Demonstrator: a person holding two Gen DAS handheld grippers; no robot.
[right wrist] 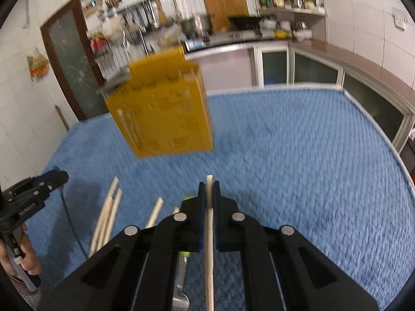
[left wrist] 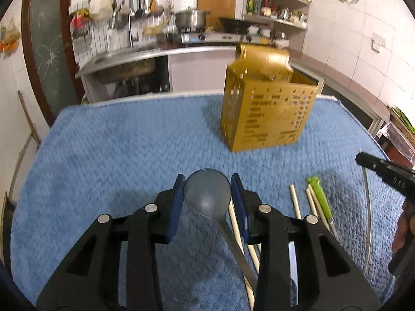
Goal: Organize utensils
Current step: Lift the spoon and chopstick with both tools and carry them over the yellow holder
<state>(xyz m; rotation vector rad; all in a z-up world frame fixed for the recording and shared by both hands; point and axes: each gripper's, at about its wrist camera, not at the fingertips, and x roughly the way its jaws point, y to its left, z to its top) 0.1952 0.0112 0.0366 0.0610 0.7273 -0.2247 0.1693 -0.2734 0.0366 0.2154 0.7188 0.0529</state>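
Note:
My left gripper [left wrist: 207, 185] is shut on the bowl of a grey metal spoon [left wrist: 207, 194], whose handle runs back and down under the jaws. My right gripper [right wrist: 209, 185] is shut on a pale wooden chopstick [right wrist: 209, 223] that lies lengthwise between its pads. A gold perforated utensil holder [left wrist: 267, 114] stands upright on the blue mat [left wrist: 116, 142], ahead and to the right of the left gripper; in the right wrist view the holder [right wrist: 163, 111] is ahead on the left. Loose chopsticks [left wrist: 295, 202] and a green-handled utensil [left wrist: 321, 197] lie on the mat.
The other hand-held gripper shows at the frame edge in each view, the right one [left wrist: 384, 173] and the left one [right wrist: 39, 194] with a hand under it. More chopsticks [right wrist: 109, 217] and a fork [right wrist: 181, 285] lie on the mat. Kitchen counter [left wrist: 160, 51], stove and shelves stand behind.

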